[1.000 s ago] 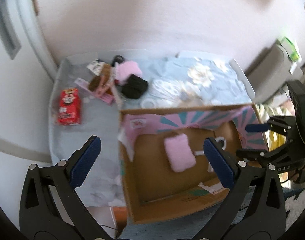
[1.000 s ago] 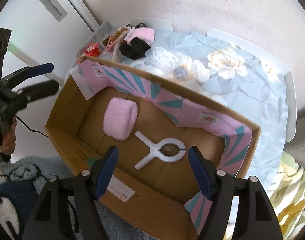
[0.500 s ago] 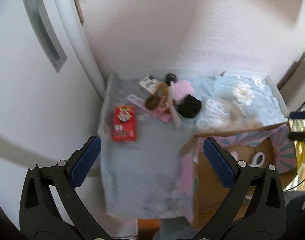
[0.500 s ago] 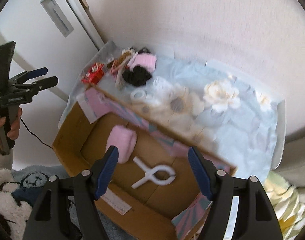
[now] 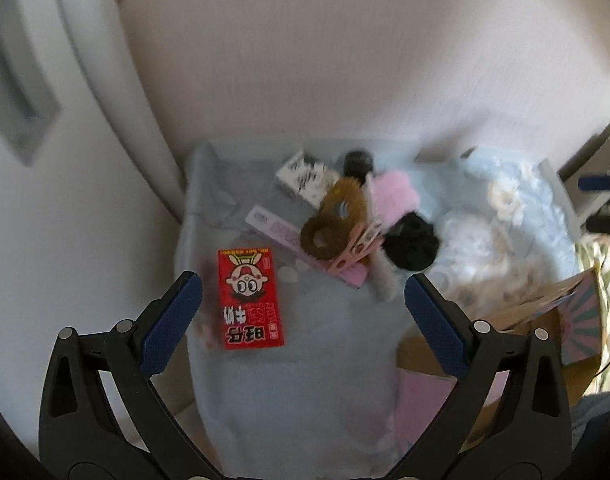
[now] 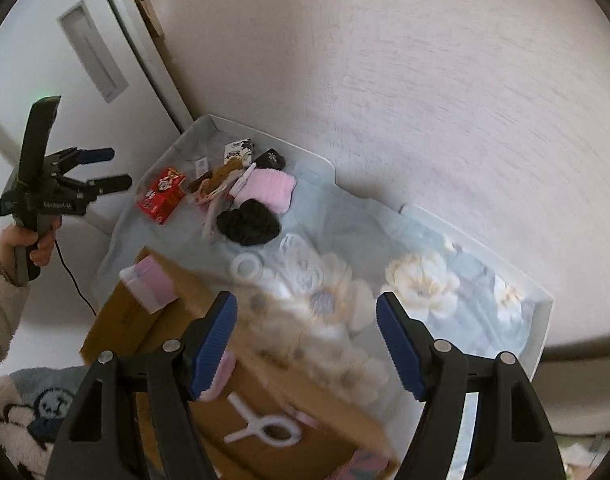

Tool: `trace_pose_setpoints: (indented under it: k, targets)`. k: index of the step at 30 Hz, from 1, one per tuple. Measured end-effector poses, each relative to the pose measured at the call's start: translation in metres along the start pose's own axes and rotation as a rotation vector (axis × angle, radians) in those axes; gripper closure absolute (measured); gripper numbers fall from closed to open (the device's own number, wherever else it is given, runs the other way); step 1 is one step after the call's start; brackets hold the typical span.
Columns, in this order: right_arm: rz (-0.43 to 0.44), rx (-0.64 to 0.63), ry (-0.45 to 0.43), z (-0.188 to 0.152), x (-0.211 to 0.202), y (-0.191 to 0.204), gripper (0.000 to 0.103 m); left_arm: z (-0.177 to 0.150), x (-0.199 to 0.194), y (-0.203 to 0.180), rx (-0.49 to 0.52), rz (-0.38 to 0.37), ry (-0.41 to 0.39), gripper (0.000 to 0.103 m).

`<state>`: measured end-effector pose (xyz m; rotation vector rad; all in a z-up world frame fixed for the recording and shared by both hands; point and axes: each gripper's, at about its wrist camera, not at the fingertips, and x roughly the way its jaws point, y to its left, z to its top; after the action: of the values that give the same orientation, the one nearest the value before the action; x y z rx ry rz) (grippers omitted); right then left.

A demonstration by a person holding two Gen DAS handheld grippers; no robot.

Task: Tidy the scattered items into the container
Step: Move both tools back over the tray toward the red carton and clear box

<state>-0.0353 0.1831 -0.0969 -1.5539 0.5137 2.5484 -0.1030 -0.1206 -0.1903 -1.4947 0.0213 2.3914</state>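
My left gripper (image 5: 303, 292) hangs open over the grey-blue cloth, with the red snack box (image 5: 251, 300) lying between its fingers below. Just beyond lies a pile: brown scrunchies (image 5: 337, 220), a pink fluffy piece (image 5: 393, 192), a black scrunchie (image 5: 411, 240) and a small white patterned box (image 5: 305, 176). My right gripper (image 6: 305, 308) is open and empty above the far wall of the cardboard box (image 6: 121, 320). Inside the box lie a white clip (image 6: 265, 432) and a pink fluffy item (image 6: 221, 376), partly hidden by a finger. The left gripper (image 6: 115, 168) shows at the left, near the red box (image 6: 161, 196).
A white tape ring (image 6: 247, 266) and white lace lie on the floral cloth (image 6: 425, 280) by the box. A white door (image 6: 93, 56) and a wall border the table. A hand (image 6: 29, 240) in a fluffy sleeve holds the left gripper. A penguin rug (image 6: 45, 404) lies below.
My left gripper has swung left, from over the cardboard box to over the red box and pile. My right gripper has pulled up and away from the box's inside toward the cloth.
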Motion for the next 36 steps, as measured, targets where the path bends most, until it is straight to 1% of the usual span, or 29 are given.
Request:
trace_pose_setpoints:
  k: [2,3,6,8,13,17,23,25,28,33,36]
  targets:
    - [0.014,0.002,0.028,0.012,0.016,-0.004,0.034,0.001,0.020,0.005,0.003,-0.023,0.050,0.007]
    - [0.096,-0.232,0.111,0.016,0.023,-0.003,0.034,0.002,0.027,0.006,0.004,-0.032,0.068,0.008]
    - [0.142,-0.245,0.159,0.024,0.045,0.000,0.034,0.001,0.050,0.014,-0.001,-0.018,0.131,0.010]
    - [0.151,-0.267,0.195,0.028,0.062,0.004,0.034,-0.001,0.062,0.018,-0.010,-0.015,0.162,0.011]
    - [0.114,-0.331,0.279,0.033,0.102,0.005,0.035,-0.007,0.078,0.022,-0.015,-0.001,0.199,0.011]
    - [0.103,-0.362,0.353,0.032,0.131,0.006,0.035,-0.012,0.088,0.025,-0.025,0.011,0.219,0.012]
    - [0.074,-0.416,0.404,0.025,0.159,0.011,0.035,-0.022,0.101,0.019,0.000,0.032,0.246,0.012]
    - [0.065,-0.427,0.417,0.023,0.165,0.011,0.035,-0.025,0.103,0.015,0.010,0.038,0.243,0.012]
    - [0.098,-0.429,0.426,0.021,0.169,0.012,0.034,-0.030,0.105,0.012,0.011,0.042,0.242,0.012]
    - [0.124,-0.470,0.447,0.018,0.169,0.019,0.034,-0.036,0.107,0.005,0.029,0.056,0.240,0.012]
    - [0.105,-0.498,0.456,0.015,0.172,0.022,0.034,-0.041,0.108,-0.001,0.049,0.075,0.240,0.012]
